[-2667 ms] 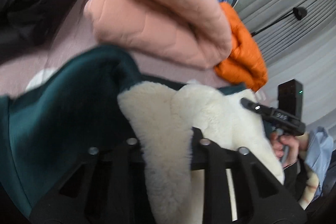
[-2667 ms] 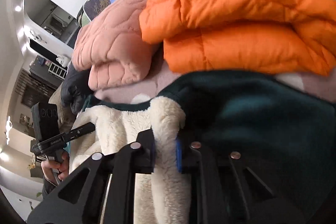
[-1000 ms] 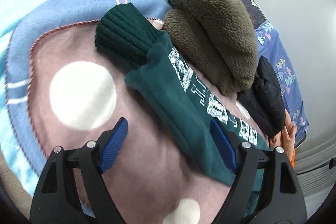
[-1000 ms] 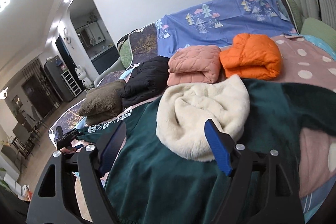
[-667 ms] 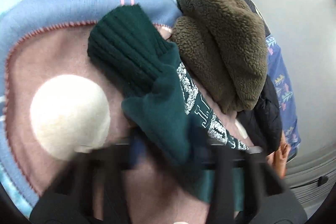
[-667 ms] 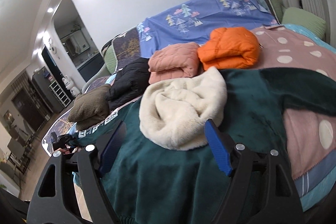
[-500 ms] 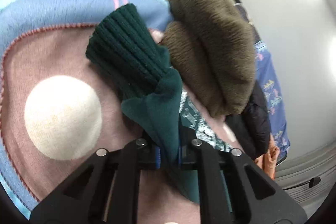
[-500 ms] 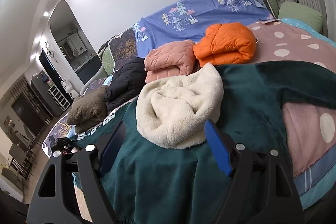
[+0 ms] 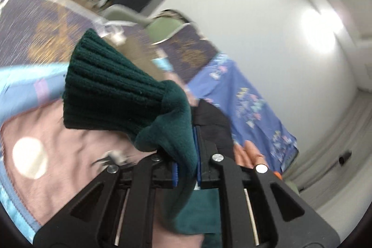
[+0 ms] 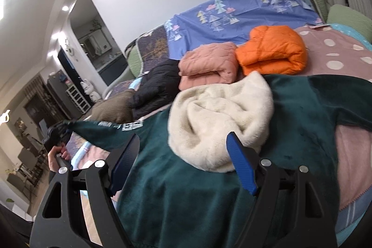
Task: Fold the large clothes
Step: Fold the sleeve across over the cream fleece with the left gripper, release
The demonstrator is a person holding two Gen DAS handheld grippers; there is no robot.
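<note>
A large dark green hoodie (image 10: 200, 190) lies spread on the bed, its cream fleece-lined hood (image 10: 220, 117) bunched on top. My left gripper (image 9: 186, 169) is shut on the hoodie's left sleeve (image 9: 176, 131) just behind the ribbed cuff (image 9: 111, 94) and holds it lifted off the bed. In the right wrist view the left gripper (image 10: 54, 134) shows at the far left with the sleeve (image 10: 102, 131) stretched out from the body. My right gripper (image 10: 183, 166) is open and empty, hovering over the hoodie's body in front of the hood.
Folded jackets line the back of the bed: orange (image 10: 272, 52), pink (image 10: 209, 66), black (image 10: 158, 87) and olive fleece (image 10: 111, 108). A pink polka-dot blanket (image 10: 337, 57) covers the bed. A blue patterned sheet (image 10: 232, 13) drapes the headboard. The bed's left edge drops to the floor.
My left gripper closed on the sleeve near the cuff and lifted it off the blanket. My right gripper stayed open over the hoodie's body, barely shifting.
</note>
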